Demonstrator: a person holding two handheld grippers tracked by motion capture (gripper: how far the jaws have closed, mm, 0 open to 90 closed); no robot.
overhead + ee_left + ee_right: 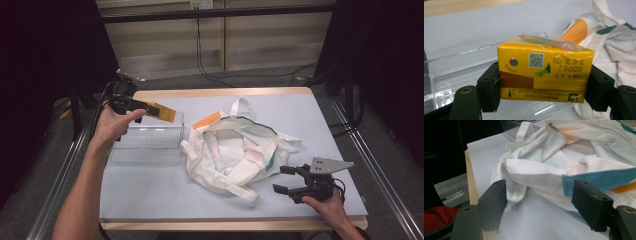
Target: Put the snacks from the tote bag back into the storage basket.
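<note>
My left gripper (150,107) (544,85) is shut on a yellow drink carton (161,111) (544,70) with a wrapped straw on its side, and holds it in the air above the clear plastic box (150,137) (454,82) at the table's left. A white cloth bag (235,150) (564,162) with orange and teal patches lies crumpled in the middle. My right gripper (284,179) (541,202) stands open at the front right, its jaws facing the bag's edge, nothing between them.
The grey-blue tabletop (150,190) has a wooden rim. Metal rails run along both sides and cables hang by the back wall. Something red (434,216) lies low at the left of the right gripper view.
</note>
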